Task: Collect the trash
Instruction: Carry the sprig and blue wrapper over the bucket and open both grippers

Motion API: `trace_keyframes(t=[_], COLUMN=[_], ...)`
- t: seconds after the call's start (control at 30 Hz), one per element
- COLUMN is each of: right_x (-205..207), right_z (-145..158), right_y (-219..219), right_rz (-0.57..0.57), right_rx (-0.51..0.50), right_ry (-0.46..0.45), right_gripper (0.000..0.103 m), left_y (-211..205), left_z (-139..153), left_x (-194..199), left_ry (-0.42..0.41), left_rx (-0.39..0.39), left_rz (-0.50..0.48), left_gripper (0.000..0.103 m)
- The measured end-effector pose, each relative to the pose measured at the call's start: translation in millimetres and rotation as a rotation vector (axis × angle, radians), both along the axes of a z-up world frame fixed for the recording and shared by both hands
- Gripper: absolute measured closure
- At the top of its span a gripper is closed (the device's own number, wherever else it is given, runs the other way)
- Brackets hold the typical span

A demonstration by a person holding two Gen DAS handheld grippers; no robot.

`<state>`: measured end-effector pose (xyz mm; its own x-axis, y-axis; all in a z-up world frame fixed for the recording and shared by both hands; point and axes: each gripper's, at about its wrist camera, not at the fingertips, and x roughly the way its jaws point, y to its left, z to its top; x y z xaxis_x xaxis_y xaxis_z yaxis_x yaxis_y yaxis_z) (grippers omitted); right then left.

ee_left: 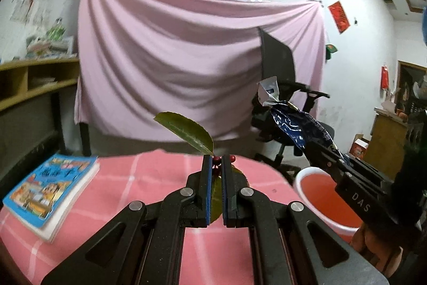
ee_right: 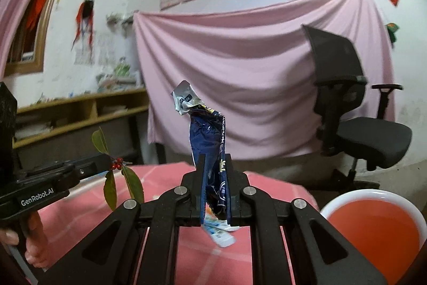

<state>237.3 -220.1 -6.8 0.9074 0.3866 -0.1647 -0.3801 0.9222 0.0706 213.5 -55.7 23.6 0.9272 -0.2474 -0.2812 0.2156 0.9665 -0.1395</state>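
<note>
In the left wrist view my left gripper (ee_left: pixel 216 162) is shut on a sprig (ee_left: pixel 186 131) of green leaves and red berries, held above the pink checked tablecloth (ee_left: pixel 149 178). To its right, my right gripper (ee_left: pixel 329 151) grips a crumpled blue snack wrapper (ee_left: pixel 292 127) over a red bin (ee_left: pixel 296 182) with a white rim. The right wrist view shows the right gripper (ee_right: pixel 214 162) shut on that wrapper (ee_right: pixel 209 138), whose pale end hangs below the jaws. There the left gripper (ee_right: pixel 102 159) with the sprig (ee_right: pixel 117 164) is at the left, and the bin (ee_right: pixel 344 198) is at the lower right.
A colourful book (ee_left: pixel 50 191) lies on the table's left side. Beyond the table, a black office chair (ee_right: pixel 347 98) stands in front of a hung pink sheet (ee_right: pixel 240 66). Along the left wall runs a wooden shelf (ee_left: pixel 32 82). A person's hand (ee_right: pixel 32 245) holds the left gripper's handle.
</note>
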Motion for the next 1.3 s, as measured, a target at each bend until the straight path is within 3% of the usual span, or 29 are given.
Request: trace_keyframes(t=[0.3,0.53,0.93,1.3], right_x=[-13,-7,8,17], right_z=[13,6,-18,-34], right_y=[-70,-124,-194,-210], right_rz=[-0.17,-0.319,-0.462,-0.478], right_rx=[0.068,0.103,0.214,0.241], right_ry=[-0.047,0.036,0.245,0.361], right_gripper=[0.094,0.093,0.092,0.08], left_y=[-72,-136,-209,-225], left_z=[20,22,4,-29], left_x=[14,31,74,88], left_ry=[-0.036,0.001,0.198,0.397], left_rx=[0.006,-0.003,-0.027,0.022], left_rz=[-0.126,-0.246,-0.373,-0.353], left_gripper=[0.099,0.099,0.099,0.095])
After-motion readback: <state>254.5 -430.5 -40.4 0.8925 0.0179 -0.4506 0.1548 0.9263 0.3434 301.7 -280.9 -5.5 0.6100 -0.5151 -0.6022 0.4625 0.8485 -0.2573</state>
